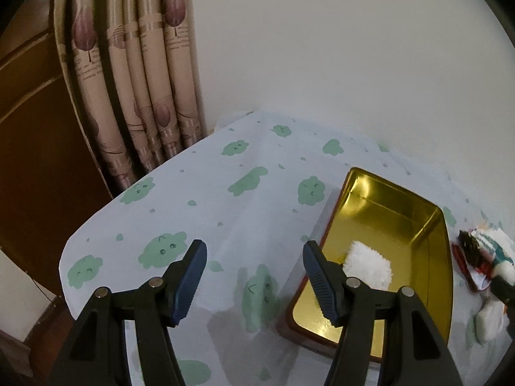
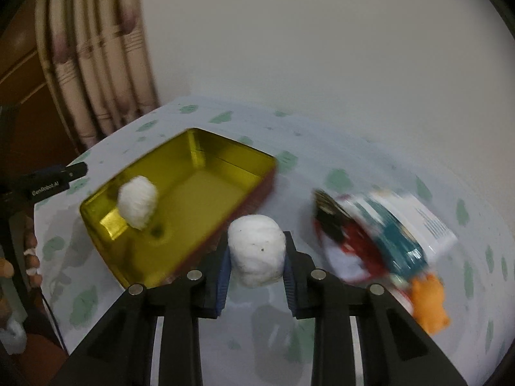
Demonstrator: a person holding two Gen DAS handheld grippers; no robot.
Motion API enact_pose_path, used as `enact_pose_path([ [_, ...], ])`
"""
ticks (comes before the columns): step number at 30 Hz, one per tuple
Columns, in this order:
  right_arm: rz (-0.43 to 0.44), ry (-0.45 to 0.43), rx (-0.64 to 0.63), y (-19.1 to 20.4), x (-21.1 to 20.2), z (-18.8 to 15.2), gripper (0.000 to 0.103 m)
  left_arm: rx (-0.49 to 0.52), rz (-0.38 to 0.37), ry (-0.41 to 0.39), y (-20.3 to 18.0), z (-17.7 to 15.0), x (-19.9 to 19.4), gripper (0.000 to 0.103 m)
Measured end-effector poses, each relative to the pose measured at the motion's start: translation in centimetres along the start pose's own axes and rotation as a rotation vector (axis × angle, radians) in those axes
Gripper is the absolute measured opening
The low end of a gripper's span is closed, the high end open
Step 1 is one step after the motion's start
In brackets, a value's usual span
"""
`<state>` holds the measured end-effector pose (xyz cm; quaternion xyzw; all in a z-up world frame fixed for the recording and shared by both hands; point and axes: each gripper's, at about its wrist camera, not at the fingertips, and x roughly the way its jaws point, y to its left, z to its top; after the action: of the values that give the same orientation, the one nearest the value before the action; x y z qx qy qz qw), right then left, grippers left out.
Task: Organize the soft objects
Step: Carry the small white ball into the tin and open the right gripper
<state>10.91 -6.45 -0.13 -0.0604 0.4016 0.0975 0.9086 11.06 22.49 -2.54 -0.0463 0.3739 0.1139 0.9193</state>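
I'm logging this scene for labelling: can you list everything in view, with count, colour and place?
Tin box: one, gold inside, red outside, on the table, lid off.
White fluffy ball: one, inside the tin box.
White ball: one, between the right tool's fingers, beside the tin box.
Printed packet: one, teal, red, white, right of the tin box; blurred.
Orange soft toy: one, at the printed packet's near end.
Tablecloth: one, pale with green blobs.
Curtain: beige, far left.
Left tool: black, open, holding nothing.
Right tool: black, gripping the white ball.

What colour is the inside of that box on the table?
Shiny gold-yellow inside the tin box, with a reddish-brown outer rim; the left wrist view shows it best.
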Motion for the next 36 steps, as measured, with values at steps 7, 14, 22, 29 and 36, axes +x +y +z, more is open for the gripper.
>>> enact_pose_path([
  [7, 0.067, 0.034, -0.077, 4.3, 3.9, 3.3, 0.026, -0.008, -0.003, 0.023, 0.1, 0.0, 0.3, 0.064],
  [14, 0.083, 0.103, -0.124, 6.4, 8.3, 4.6, 0.026, -0.013, 0.012, 0.01, 0.2, 0.1, 0.1, 0.064],
  [22, 0.081, 0.144, -0.123, 7.1, 11.0, 4.9, 0.028, -0.032, 0.028, 0.031, 0.5, 0.1, 0.5, 0.064],
  [29, 0.078, 0.166, -0.121, 7.1, 12.0, 4.6, 0.03, -0.039, 0.026, 0.041, 0.6, 0.2, 0.7, 0.064],
  [36, 0.059, 0.165, -0.129, 7.5, 12.4, 4.6, 0.041, -0.031, 0.034, 0.043, 0.4, 0.2, 0.8, 0.064],
])
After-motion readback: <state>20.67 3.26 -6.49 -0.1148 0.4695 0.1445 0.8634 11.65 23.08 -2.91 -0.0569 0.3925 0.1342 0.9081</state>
